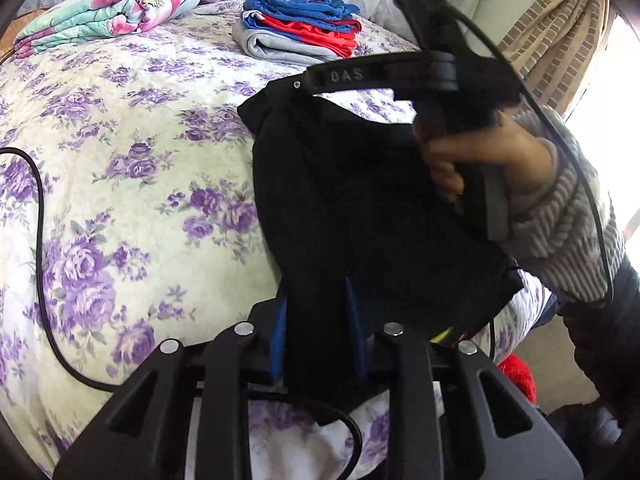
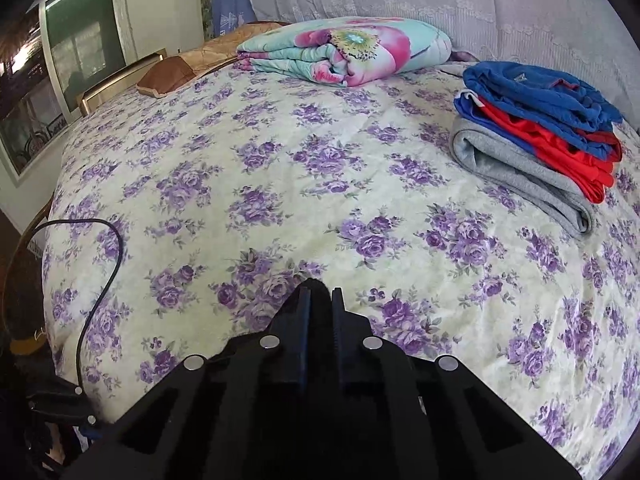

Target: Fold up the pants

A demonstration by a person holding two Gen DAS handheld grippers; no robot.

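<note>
A pair of black pants (image 1: pixel 360 208) hangs bunched over the flowered bedspread (image 1: pixel 140 160). In the left wrist view my left gripper (image 1: pixel 320 312) is shut on their lower edge, and black cloth fills the gap between its blue pads (image 1: pixel 280 332). A hand (image 1: pixel 480 160) in a ribbed grey sleeve holds my right gripper (image 1: pixel 308 84) at the pants' upper corner. In the right wrist view my right gripper (image 2: pixel 320 292) has its jaws nearly together, and a tuft of the black pants (image 2: pixel 318 282) shows at the tips. The rest of the pants is hidden under that gripper.
A stack of folded clothes (image 2: pixel 536 136), blue over red over grey, sits at the back right of the bed. A folded floral quilt (image 2: pixel 344 48) lies at the back. A black cable (image 2: pixel 104 272) loops over the left edge of the bedspread (image 2: pixel 280 184).
</note>
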